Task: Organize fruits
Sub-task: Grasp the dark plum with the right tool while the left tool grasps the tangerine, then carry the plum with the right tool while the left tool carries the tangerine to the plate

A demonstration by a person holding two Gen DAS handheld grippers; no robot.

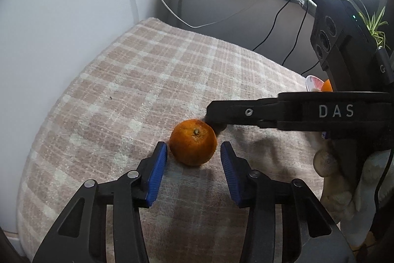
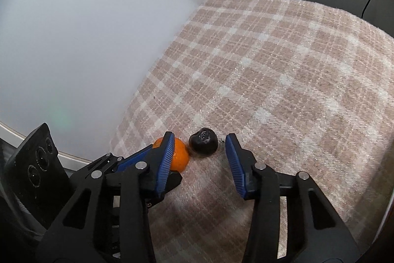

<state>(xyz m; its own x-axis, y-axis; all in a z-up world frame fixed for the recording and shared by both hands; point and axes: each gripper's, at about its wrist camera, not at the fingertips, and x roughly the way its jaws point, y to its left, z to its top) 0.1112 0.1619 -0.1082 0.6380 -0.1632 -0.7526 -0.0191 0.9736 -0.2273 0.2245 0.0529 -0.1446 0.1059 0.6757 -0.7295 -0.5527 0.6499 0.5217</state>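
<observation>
An orange mandarin (image 1: 193, 143) lies stem up on the plaid cloth (image 1: 138, 80). My left gripper (image 1: 194, 145) is open, its blue pads (image 1: 158, 164) on either side of the mandarin with a thin gap on each side. A small dark, wrinkled fruit (image 2: 203, 143) lies right beside the mandarin (image 2: 181, 155). My right gripper (image 2: 200, 137) is open around the dark fruit, and neither pad presses on it. Its left finger (image 2: 166, 159) hides part of the mandarin. In the left wrist view a right gripper finger (image 1: 246, 112) reaches in from the right just behind the mandarin.
The cloth ends at a pale wall (image 1: 61, 28) on the left. Cables (image 1: 290, 24) hang behind the far edge. A small dish (image 1: 314, 84) with another orange fruit (image 1: 328, 86) sits at the right, behind the right gripper. A person's hand (image 1: 325, 162) holds that gripper.
</observation>
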